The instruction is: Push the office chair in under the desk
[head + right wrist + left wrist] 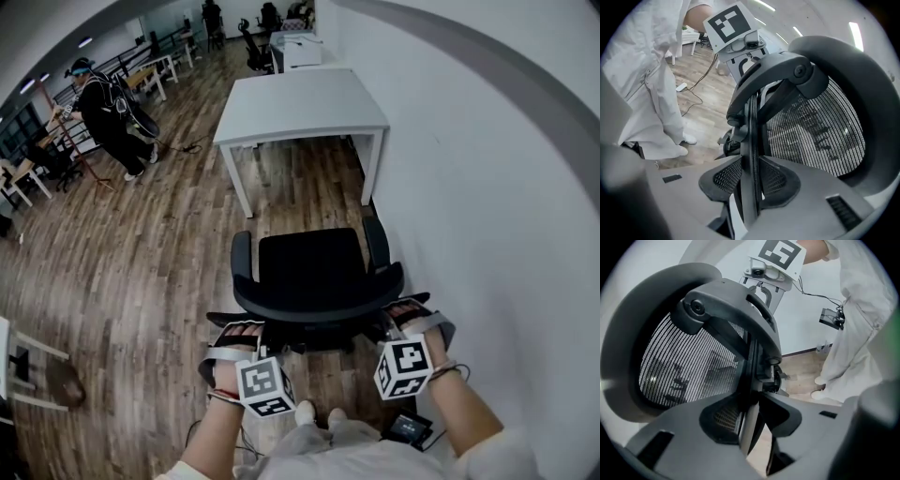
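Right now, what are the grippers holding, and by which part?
Both hold the office chair by its backrest: the left gripper clamps its left edge, the right gripper its right edge, jaws shut on the frame.

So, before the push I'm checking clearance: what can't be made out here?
Office chair base: head view, mostly hidden under the seat.
Floor under the desk: head view, mostly covered by its top.
Things behind the backrest mesh: both gripper views, blurred by the mesh.

Wood floor (141, 253), person (110, 117) (dark clothes), white wall (487, 187)
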A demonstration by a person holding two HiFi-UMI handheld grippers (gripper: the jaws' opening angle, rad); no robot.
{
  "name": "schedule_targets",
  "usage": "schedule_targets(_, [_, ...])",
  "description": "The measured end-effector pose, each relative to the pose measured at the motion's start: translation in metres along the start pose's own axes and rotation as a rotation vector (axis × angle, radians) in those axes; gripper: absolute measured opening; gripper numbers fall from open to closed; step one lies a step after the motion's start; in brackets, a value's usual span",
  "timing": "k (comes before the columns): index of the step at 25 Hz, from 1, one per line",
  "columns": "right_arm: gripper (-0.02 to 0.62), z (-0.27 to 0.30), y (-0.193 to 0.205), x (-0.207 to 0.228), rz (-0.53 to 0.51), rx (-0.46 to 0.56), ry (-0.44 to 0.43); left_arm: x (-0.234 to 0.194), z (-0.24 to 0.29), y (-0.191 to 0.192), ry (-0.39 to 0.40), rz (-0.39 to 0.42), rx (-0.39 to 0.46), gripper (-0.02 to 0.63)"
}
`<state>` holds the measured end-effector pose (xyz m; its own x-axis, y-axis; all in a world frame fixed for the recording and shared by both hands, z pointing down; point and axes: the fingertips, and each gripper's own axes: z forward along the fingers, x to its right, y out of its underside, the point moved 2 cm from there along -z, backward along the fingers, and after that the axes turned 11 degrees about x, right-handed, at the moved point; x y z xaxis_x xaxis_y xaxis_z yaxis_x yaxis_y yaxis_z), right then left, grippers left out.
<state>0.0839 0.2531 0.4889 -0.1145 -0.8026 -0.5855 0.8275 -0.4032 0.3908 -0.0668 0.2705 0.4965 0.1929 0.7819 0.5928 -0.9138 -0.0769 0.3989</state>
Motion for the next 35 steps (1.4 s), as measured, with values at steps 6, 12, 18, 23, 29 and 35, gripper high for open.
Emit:
schedule_targets(6, [0.129,0.0,0.0,-0.002,0.016,-0.042,-0.005,0.0,-0.002,0.001,0.023,-0.02,0.015,0.123])
schedule_targets(12, [0.129,-0.001,-0.005,0.004,0.033,-0.065,-0.007,-0.004,-0.002,0.0,0.05,-0.031,0.022,0.121])
schedule_targets(18, [0.129,0.001,0.0,0.005,0.052,-0.104,0.0,-0.005,0.003,0.001,0.095,-0.053,0.014,0.12])
schedule_targets(23, [0.129,0.001,0.001,0.01,0.064,-0.135,0.015,-0.009,0.004,0.001,0.104,-0.057,0.022,0.121])
schedule_targets(29, [0.129,0.012,0.004,0.017,0.078,-0.158,0.034,-0.019,0.016,0.006,0.093,-0.036,0.035,0.119])
schedule_targets(35, [0.13,0.022,0.012,0.039,0.095,-0.169,0.059,-0.043,0.033,0.007,0.112,-0.03,0.034,0.115])
